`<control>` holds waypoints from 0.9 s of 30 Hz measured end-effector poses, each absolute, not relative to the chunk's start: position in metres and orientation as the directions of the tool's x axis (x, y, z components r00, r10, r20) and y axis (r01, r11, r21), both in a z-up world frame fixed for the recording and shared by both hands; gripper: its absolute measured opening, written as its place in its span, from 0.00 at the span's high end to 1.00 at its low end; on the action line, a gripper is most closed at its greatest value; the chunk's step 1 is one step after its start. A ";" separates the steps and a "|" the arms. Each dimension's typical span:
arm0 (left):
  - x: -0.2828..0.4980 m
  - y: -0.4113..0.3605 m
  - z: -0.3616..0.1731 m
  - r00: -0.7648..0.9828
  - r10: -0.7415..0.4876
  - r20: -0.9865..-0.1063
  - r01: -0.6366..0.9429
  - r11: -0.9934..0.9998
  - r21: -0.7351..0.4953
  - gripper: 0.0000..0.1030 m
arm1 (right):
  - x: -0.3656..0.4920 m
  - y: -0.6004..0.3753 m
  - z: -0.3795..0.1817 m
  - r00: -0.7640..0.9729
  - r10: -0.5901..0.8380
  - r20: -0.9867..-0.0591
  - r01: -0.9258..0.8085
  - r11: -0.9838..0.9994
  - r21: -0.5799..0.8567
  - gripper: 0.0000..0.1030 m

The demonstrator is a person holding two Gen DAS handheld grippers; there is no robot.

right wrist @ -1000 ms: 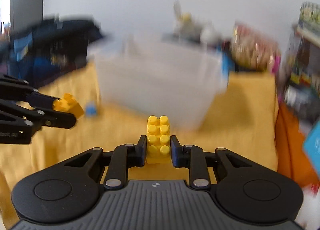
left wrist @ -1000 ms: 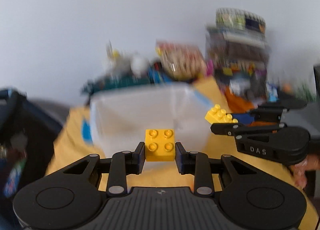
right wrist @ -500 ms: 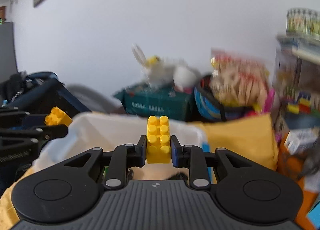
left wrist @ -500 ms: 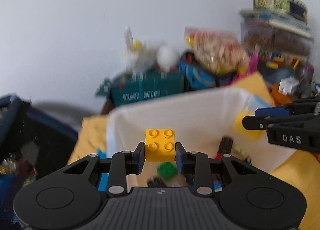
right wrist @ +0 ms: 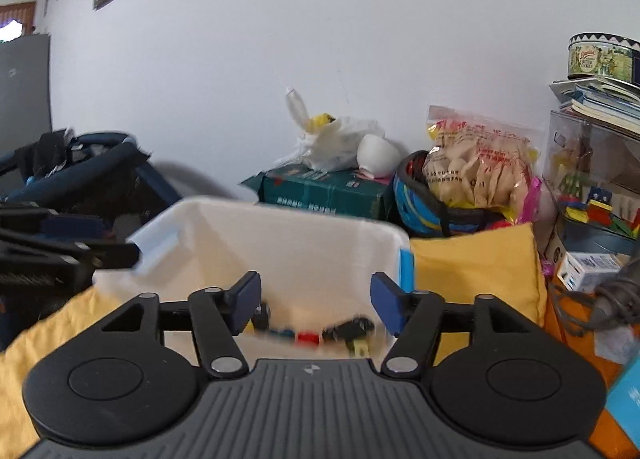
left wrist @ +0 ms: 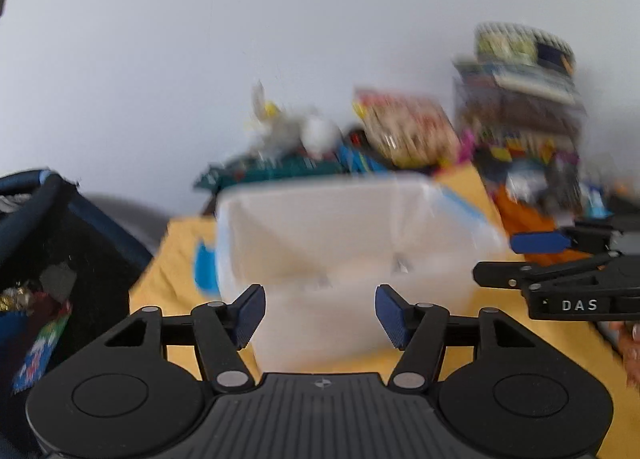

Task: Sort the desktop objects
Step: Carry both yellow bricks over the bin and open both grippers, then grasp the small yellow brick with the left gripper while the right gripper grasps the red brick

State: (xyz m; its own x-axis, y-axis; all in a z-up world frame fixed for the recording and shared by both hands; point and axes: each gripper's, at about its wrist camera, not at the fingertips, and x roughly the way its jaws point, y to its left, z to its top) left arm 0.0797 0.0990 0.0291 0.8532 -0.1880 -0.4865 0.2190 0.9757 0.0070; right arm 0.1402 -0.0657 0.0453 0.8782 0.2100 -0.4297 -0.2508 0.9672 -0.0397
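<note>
A white translucent plastic bin [right wrist: 280, 231] with pale blue handles stands on the yellow cloth [right wrist: 480, 259]. Several small toy pieces [right wrist: 316, 333], red, blue and black, lie on its floor. My right gripper [right wrist: 316, 305] hangs over the bin's near edge, its jaws opening and nothing between the blue pads. In the blurred left wrist view my left gripper [left wrist: 320, 313] faces the bin's near wall [left wrist: 340, 243], jaws opening and empty as well. The right gripper [left wrist: 520, 259] shows there at the right edge, and the left gripper [right wrist: 136, 247] shows at the left of the right wrist view. No yellow brick is in sight.
Behind the bin stand a green box [right wrist: 320, 191], a white plastic bag [right wrist: 332, 143], a snack bag [right wrist: 480, 163] and stacked containers with a tin [right wrist: 600, 59] at the right. A dark blue mesh basket [right wrist: 80, 179] is at the left.
Both grippers held a yellow brick before; now both jaws are spread and the bricks are gone. The left view dropped lower toward the bin's wall; the right moved up over the bin.
</note>
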 end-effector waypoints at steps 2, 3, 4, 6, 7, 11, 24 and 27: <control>0.067 0.090 0.009 0.825 -0.186 -0.533 0.236 0.971 0.027 0.40 | 0.126 -0.067 0.033 0.857 0.228 -0.462 -0.278 0.960 -0.043 0.39; 0.064 0.085 -0.001 0.801 -0.189 -0.568 0.244 0.969 0.022 0.41 | 0.119 -0.067 0.023 0.837 0.242 -0.490 -0.303 0.952 -0.048 0.42; 0.059 0.082 -0.011 0.780 -0.202 -0.592 0.253 0.968 0.003 0.41 | 0.114 -0.067 0.011 0.815 0.247 -0.524 -0.319 0.946 -0.050 0.44; 0.052 0.075 -0.026 0.744 -0.234 -0.626 0.281 0.959 -0.025 0.41 | 0.109 -0.069 -0.018 0.738 0.260 -0.623 -0.348 0.937 -0.021 0.58; 0.051 0.071 -0.032 0.726 -0.240 -0.644 0.295 0.955 -0.023 0.41 | 0.106 -0.070 -0.030 0.700 0.260 -0.665 -0.356 0.935 -0.009 0.60; 0.048 0.054 -0.049 0.686 -0.266 -0.677 0.358 0.934 -0.003 0.41 | 0.088 -0.068 -0.064 0.624 0.234 -0.745 -0.384 0.923 -0.032 0.60; 0.054 0.062 -0.075 0.618 -0.260 -0.742 0.326 0.944 -0.059 0.83 | 0.077 -0.060 -0.066 0.644 0.259 -0.720 -0.406 0.913 -0.034 0.59; 0.045 0.070 -0.075 0.621 -0.255 -0.742 0.313 0.948 -0.064 0.83 | 0.084 -0.047 -0.063 0.651 0.301 -0.697 -0.443 0.896 -0.026 0.59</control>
State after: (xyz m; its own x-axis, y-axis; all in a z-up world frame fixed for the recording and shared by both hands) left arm 0.0447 0.0704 -0.0749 0.6205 -0.2552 -0.7415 0.3127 0.9477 -0.0644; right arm 0.0839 -0.0473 -0.0634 0.6507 0.3015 -0.6969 -0.4427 0.8963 -0.0256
